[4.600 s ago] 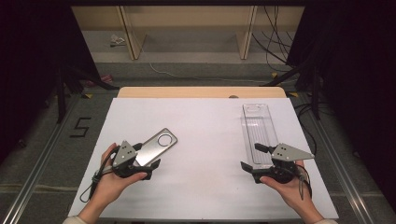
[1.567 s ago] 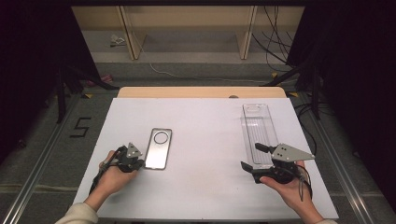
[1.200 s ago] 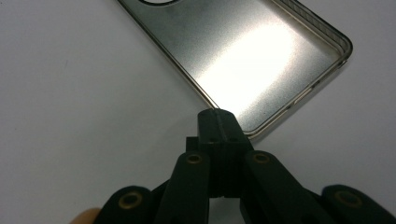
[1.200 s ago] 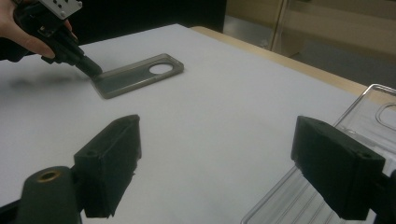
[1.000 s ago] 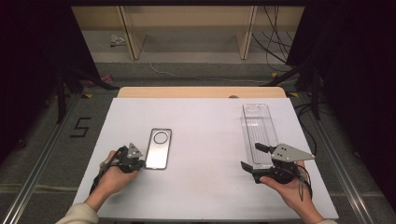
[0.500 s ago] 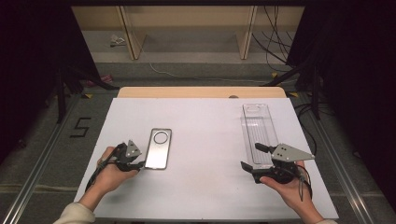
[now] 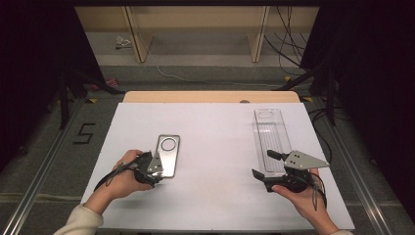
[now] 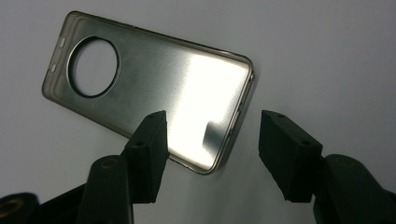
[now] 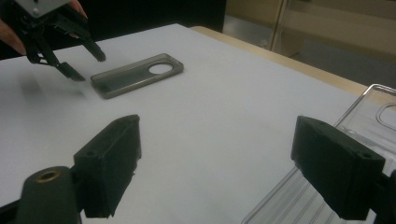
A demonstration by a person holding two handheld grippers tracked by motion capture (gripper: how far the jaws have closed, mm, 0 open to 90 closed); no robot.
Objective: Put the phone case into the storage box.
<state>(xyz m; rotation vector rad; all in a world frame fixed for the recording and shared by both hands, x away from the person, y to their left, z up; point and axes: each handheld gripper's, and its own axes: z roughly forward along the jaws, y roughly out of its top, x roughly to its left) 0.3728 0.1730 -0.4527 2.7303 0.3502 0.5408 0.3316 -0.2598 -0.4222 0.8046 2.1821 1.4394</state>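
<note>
Both the left gripper (image 7: pixel 155 170) and the right gripper (image 7: pixel 265 166) hold their fingers spread wide.

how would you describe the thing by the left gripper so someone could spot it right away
Start at the white table and look to its left half, just ahead of the left gripper. There a smoky grey phone case lies flat, with a round camera hole at its far end. The clear tray over on the right side is longer and see-through.
</note>
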